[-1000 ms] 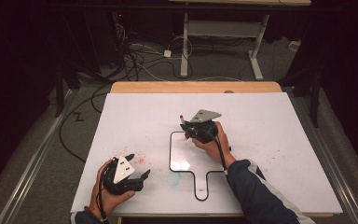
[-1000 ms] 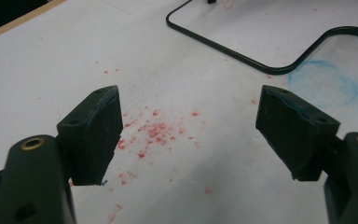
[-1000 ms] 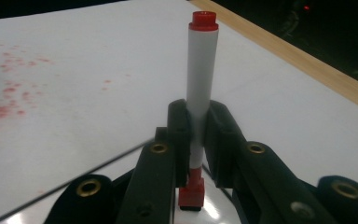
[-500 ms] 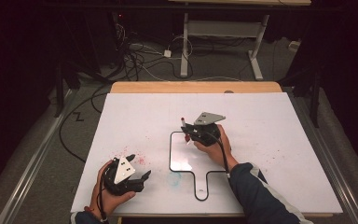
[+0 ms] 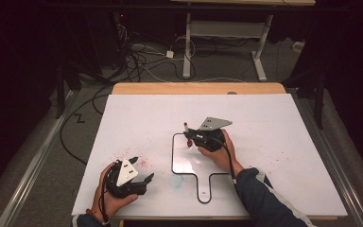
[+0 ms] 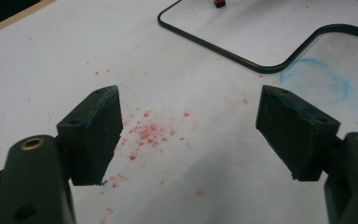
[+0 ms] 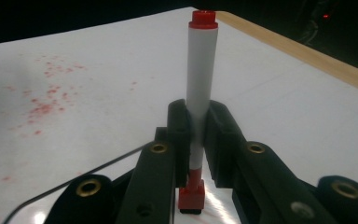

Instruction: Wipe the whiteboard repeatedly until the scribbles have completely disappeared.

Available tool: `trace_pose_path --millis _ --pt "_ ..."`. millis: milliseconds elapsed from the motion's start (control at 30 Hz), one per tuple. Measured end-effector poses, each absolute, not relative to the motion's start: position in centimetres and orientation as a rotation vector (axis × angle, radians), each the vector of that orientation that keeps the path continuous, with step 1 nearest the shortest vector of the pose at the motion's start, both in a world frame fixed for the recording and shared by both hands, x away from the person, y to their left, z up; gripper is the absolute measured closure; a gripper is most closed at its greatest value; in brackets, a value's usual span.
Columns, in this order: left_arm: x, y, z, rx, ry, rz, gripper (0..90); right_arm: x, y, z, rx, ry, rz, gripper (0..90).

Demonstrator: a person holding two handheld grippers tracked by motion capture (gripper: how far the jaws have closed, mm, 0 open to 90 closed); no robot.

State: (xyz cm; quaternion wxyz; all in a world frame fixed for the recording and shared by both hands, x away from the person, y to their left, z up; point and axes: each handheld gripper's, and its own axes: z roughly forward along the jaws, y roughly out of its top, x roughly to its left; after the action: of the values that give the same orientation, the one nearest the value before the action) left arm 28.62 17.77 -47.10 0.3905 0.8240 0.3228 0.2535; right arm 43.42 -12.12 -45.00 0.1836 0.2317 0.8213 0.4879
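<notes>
- The marker's (image 7: 201, 88) tip is hidden under its red end, so contact with the small whiteboard (image 7: 74, 182) cannot be told.
- The left gripper view cuts the whiteboard off along its top edge.

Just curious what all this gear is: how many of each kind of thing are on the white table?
Handheld grippers: 2, the left gripper and the right gripper
Red-capped marker: 1
Small whiteboard with a black rim and handle: 1
Total: 4
</notes>
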Motion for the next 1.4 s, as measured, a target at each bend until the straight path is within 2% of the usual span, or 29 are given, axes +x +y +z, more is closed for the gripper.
trace_pose_path --millis 100,267,467,867,1233,1400 --pt "28.6 17.8 -47.1 2.093 0.819 0.642 21.7 43.8 -13.0 -44.8 0.686 2.244 1.261 81.9" --pt "28.7 17.7 -47.1 2.1 0.811 0.639 21.7 43.9 -13.2 -45.0 0.733 2.223 1.293 81.9" --pt "28.6 17.7 -47.1 2.098 0.812 0.634 21.7 42.5 -12.0 -45.2 0.643 2.276 1.363 81.9" --pt "28.6 17.5 -47.1 2.105 0.804 0.636 21.7 42.8 -15.0 -45.0 0.723 2.206 1.276 81.9" --pt "28.6 17.3 -47.2 2.117 0.799 0.633 21.8 42.3 -20.0 -44.8 0.814 2.172 1.271 81.9" --pt "28.5 17.0 -47.3 2.107 0.813 0.612 21.8 41.9 -21.3 -44.5 0.774 2.145 1.132 81.9"
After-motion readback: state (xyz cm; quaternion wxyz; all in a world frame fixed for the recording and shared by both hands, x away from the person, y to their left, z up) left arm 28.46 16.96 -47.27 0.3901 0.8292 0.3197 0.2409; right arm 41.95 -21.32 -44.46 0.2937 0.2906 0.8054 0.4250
